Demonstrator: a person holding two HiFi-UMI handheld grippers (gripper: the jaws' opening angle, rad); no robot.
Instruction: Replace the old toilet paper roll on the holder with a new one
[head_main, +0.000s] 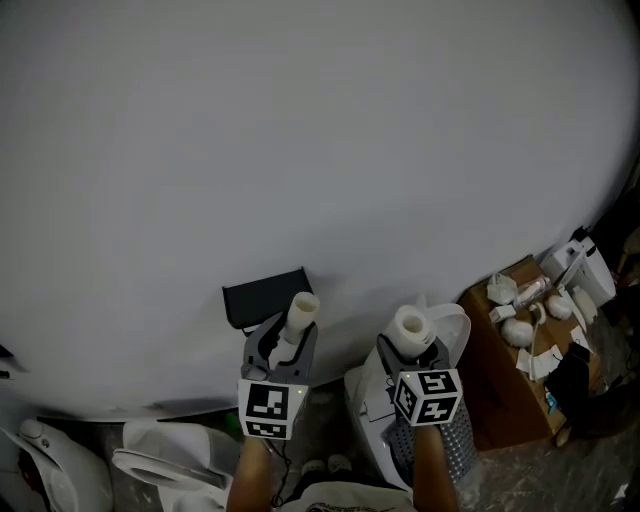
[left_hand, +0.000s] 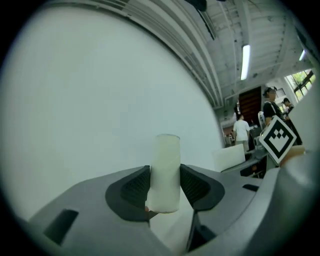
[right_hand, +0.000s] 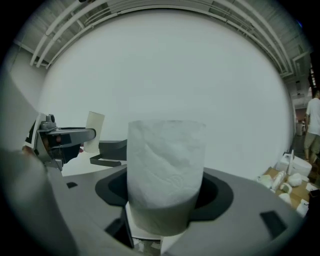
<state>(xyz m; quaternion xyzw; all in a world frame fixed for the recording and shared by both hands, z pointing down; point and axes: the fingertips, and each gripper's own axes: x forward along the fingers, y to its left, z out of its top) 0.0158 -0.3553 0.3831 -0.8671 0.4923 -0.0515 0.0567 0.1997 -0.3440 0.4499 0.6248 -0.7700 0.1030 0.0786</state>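
My left gripper (head_main: 291, 342) is shut on a bare, pale cardboard tube (head_main: 302, 311), which stands upright between the pads (left_hand: 135, 186) in the left gripper view. It hangs just right of the black paper holder (head_main: 262, 297) on the white wall. My right gripper (head_main: 413, 346) is shut on a full white toilet paper roll (head_main: 411, 327), held upright to the right of the left gripper. In the right gripper view the roll (right_hand: 166, 170) fills the middle, and the tube (right_hand: 94, 132) and the holder (right_hand: 111, 150) show at the left.
A white toilet (head_main: 150, 462) stands at the lower left. Under the right gripper sits a white bin (head_main: 375, 410). At the right, a cardboard box (head_main: 510, 370) carries several white items. People (left_hand: 241, 131) stand far off in the left gripper view.
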